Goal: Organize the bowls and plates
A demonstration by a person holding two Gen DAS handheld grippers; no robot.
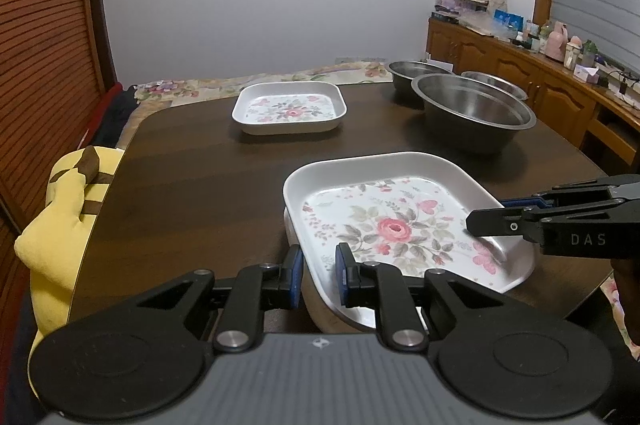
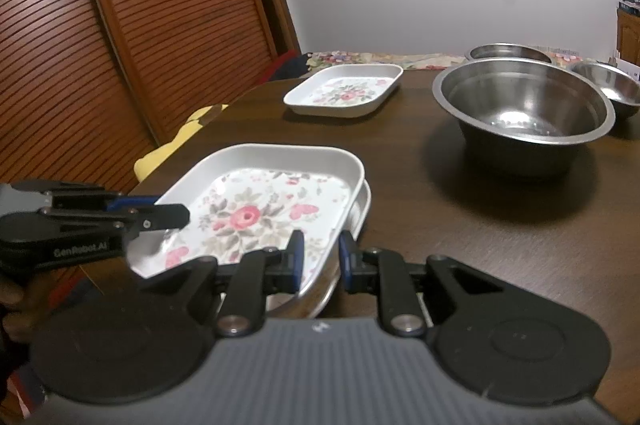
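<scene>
A white square floral plate (image 1: 400, 221) sits tilted on a second similar plate (image 1: 294, 237) at the table's near edge; it also shows in the right wrist view (image 2: 260, 209). My left gripper (image 1: 319, 267) straddles its near left rim, jaws a little apart. My right gripper (image 2: 320, 257) straddles its right rim, also slightly apart, and shows from the side in the left wrist view (image 1: 486, 215). A third floral plate (image 1: 289, 107) lies at the far side. Three steel bowls stand at the right: a large one (image 1: 474, 109) and two smaller ones (image 1: 416, 71) (image 1: 496, 83).
The dark wooden table (image 1: 192, 185) has a rounded near-left edge. A yellow plush cushion (image 1: 64, 221) sits on a seat at the left. A wooden sideboard (image 1: 520, 65) with clutter runs along the right wall. Slatted wooden doors (image 2: 120, 25) stand at the left.
</scene>
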